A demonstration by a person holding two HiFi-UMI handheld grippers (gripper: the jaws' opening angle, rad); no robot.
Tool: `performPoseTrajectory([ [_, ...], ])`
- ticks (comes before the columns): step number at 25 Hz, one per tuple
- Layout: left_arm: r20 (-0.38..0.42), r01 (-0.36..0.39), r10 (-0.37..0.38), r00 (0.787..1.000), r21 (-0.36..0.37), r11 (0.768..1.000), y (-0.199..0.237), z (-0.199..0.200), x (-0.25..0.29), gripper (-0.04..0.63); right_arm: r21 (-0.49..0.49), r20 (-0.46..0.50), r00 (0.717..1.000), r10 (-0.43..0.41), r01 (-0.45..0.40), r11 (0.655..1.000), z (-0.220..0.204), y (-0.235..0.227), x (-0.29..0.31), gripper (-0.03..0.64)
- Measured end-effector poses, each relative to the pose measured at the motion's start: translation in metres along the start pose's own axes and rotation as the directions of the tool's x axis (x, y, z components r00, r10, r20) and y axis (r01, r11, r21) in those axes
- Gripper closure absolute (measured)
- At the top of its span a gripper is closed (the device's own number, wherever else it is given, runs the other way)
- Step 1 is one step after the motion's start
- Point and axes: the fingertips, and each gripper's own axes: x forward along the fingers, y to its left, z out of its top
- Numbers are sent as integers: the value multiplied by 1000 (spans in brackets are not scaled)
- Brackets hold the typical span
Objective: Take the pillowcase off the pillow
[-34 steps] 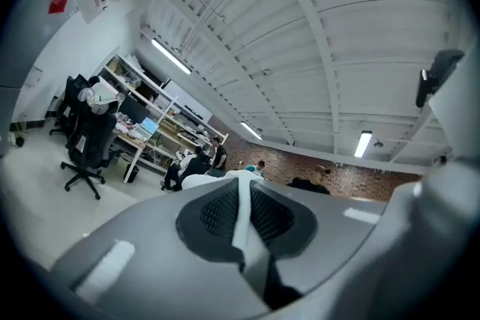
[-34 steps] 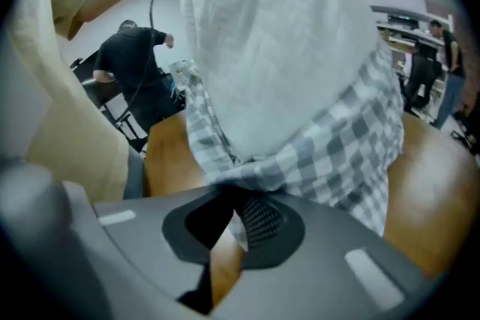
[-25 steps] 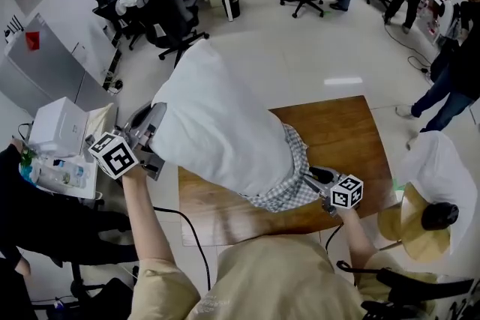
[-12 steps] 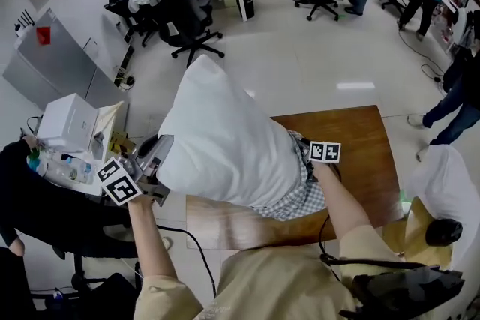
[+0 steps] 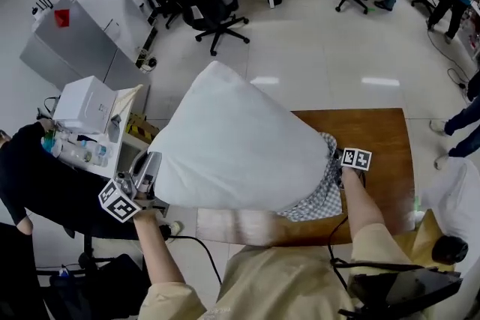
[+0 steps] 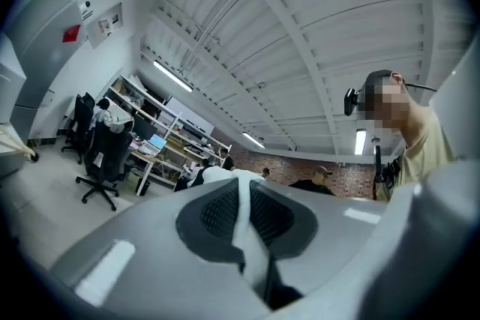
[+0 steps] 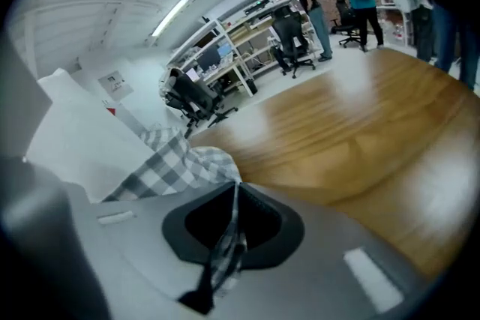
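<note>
Shifted up the frame, right hand-held gripper (image 5: 337,161) (image 7: 231,215) has just closed on checked pillowcase (image 5: 318,200) (image 7: 176,165); left hand-held gripper (image 5: 150,167) (image 6: 251,232) pinches smooth white pillow (image 5: 232,146).

We see a brown wooden table (image 5: 379,154) in the lower middle and right of the head view, standing on a pale, glossy floor (image 5: 322,49). Its right part is bare wood. A white pillow (image 5: 232,146) in front hides the table's left part. At the pillow's right end the checked pillowcase (image 5: 324,197) bunches over the wood; we cannot tell whether it touches
</note>
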Motion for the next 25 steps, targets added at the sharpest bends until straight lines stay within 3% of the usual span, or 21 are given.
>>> performPoseTrajectory([
  [3, -43, -58, 57, 997, -16, 998, 15, -26, 1, 577, 11, -30, 998, -52, 52, 999, 1, -23, 0, 601],
  [6, -134, -178, 180, 975, 23, 984, 36, -61, -21, 577, -76, -2, 1000, -19, 19, 997, 8, -3, -3, 601],
  [8, -193, -279, 288, 938, 71, 958, 55, -85, -44, 577, -148, 37, 999, 29, -23, 989, 18, 18, -12, 601],
  [11, -290, -387, 416, 862, 153, 909, 83, -128, -81, 576, -229, 73, 994, 83, -65, 971, 36, 50, -29, 601],
  [15, -359, -450, 479, 801, 165, 877, 116, -174, -121, 575, -343, 76, 993, 86, -55, 938, 60, 89, -53, 601],
  [18, -422, -519, 540, 728, 176, 837, 142, -214, -148, 556, -378, 69, 995, 66, -35, 925, 63, 95, -62, 601],
  [21, -451, -585, 617, 645, 228, 778, 159, -239, -173, 465, -369, 73, 993, 95, -61, 927, 56, 100, -59, 601],
  [22, -456, -593, 633, 625, 250, 765, 165, -240, -180, 391, -372, 75, 991, 109, -73, 925, 54, 106, -56, 601],
  [23, -469, -587, 637, 612, 271, 763, 168, -240, -184, 287, -385, 75, 990, 118, -81, 919, 51, 114, -52, 600],
  [24, -488, -563, 627, 607, 293, 773, 169, -238, -186, 130, -402, 73, 989, 125, -86, 912, 47, 125, -49, 600],
  [25, -512, -525, 610, 605, 319, 789, 168, -236, -186, 92, -418, 71, 989, 130, -89, 904, 43, 136, -46, 598],
])
